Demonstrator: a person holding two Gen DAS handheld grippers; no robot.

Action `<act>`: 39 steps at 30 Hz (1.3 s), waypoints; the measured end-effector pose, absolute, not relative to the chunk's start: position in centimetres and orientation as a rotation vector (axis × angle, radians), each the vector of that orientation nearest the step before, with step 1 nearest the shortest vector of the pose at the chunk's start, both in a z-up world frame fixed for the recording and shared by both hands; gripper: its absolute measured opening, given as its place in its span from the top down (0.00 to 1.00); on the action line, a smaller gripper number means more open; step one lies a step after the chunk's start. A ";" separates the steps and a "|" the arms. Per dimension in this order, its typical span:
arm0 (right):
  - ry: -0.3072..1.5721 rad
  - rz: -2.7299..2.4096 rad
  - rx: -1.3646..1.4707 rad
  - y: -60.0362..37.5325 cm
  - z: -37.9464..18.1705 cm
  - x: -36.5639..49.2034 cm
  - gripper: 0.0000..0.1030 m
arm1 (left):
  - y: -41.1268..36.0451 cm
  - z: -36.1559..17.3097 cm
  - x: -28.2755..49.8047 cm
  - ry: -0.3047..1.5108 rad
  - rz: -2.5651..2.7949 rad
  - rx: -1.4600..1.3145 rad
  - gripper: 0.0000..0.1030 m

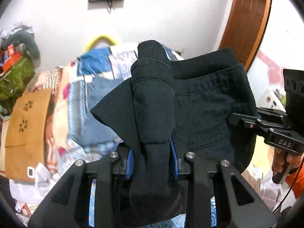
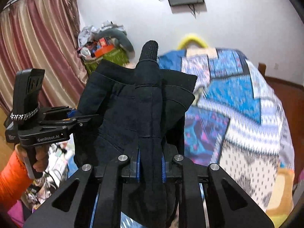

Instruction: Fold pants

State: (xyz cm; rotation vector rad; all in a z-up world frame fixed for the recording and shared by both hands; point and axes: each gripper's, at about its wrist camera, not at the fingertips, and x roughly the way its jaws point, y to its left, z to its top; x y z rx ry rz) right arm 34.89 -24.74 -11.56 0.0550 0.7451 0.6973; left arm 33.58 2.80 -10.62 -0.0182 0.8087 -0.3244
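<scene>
Now both claws grip bunched dark fabric — the left claw [image 1: 153, 161] and the right claw [image 2: 151, 163] each pinch an edge of the black pants [image 1: 205, 102] between blue pads [image 1: 174, 159]. Those pants hang stretched between the two claws, above a bed with a patterned blue quilt [image 2: 228, 98] — a hand [image 2: 40, 156] in an orange sleeve [image 2: 11, 182] holds the left handle.

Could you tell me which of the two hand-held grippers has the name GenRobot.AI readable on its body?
The left gripper, seen in the right wrist view clamped on the dark pants. The right gripper, seen from the other camera, shows only the letters DAS.
</scene>
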 end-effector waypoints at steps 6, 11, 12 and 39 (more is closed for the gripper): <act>0.682 0.722 0.041 -21.9 -10.2 37.9 0.86 | 5.9 -9.2 36.4 0.744 -0.271 -0.050 0.69; 0.674 0.742 0.037 -19.3 -10.7 41.4 0.86 | 8.5 -9.6 39.8 0.740 -0.221 -0.072 0.69; 0.676 0.747 0.039 -18.6 -11.0 42.4 0.86 | 8.8 -9.8 40.5 0.741 -0.212 -0.075 0.69; 0.983 0.632 0.001 -10.0 -26.3 58.9 0.86 | 13.6 -29.7 59.6 1.022 -0.027 -0.101 0.68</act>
